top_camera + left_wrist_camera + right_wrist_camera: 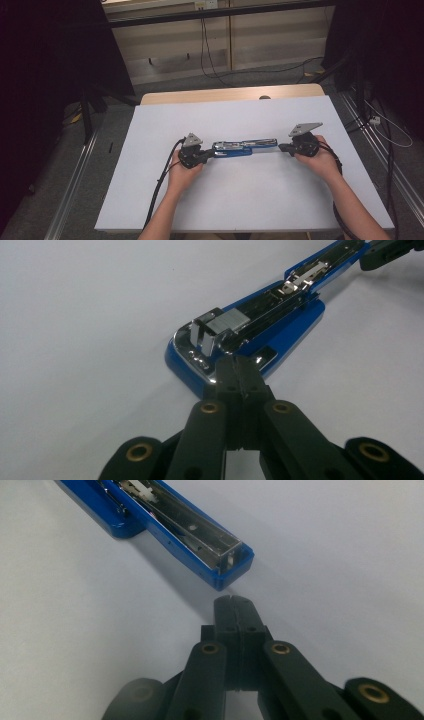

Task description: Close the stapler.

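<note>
We are looking at a blue stapler (244,147) lying swung fully open and flat at the centre of the high view, on the white table (260,200). Its base end is pointing toward the left gripper (212,153) and its magazine arm is stretching toward the right gripper (283,147).

In the left gripper view the jaws are sitting fully together with nothing between them, tips resting at the chrome anvil end of the stapler (240,340); we cannot tell whether they are pressing it. In the right gripper view the jaws are likewise closed and empty, just short of the stapler (200,540) tip at upper centre, apart from it.

We are judging it as rigid, metal-and-plastic, moderately heavy and hinged, so it is likely swinging if lifted by one end. The chrome is probably slippery; the blue plastic sides of the base or arm are giving the better grip, pinched across the width.
</note>
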`<move>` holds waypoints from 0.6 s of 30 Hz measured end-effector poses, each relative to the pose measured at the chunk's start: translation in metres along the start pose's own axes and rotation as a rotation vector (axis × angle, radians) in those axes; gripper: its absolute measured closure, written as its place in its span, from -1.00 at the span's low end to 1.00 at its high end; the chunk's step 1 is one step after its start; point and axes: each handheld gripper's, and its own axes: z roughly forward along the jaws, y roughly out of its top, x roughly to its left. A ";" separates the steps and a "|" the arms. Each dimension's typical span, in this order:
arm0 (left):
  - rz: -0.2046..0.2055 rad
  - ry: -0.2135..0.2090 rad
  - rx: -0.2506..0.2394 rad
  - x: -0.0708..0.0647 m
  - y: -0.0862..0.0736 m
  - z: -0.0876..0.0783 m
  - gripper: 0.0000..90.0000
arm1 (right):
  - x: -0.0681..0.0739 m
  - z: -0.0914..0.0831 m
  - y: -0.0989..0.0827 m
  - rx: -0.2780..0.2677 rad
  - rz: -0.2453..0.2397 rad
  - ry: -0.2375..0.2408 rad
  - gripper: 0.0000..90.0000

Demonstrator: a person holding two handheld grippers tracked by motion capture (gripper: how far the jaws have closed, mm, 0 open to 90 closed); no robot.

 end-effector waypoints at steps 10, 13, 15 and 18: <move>0.009 -0.012 -0.029 -0.002 0.001 0.002 1.00 | 0.001 0.002 0.002 0.003 -0.002 0.013 1.00; 0.011 -0.015 -0.038 -0.002 0.003 0.003 1.00 | 0.002 0.004 0.003 0.008 -0.006 0.017 1.00; 0.001 -0.017 -0.040 -0.003 0.003 0.006 1.00 | 0.003 0.004 0.003 0.009 -0.009 0.017 1.00; 0.010 -0.014 -0.030 -0.001 0.002 0.008 1.00 | 0.004 0.005 0.003 0.011 -0.011 0.023 1.00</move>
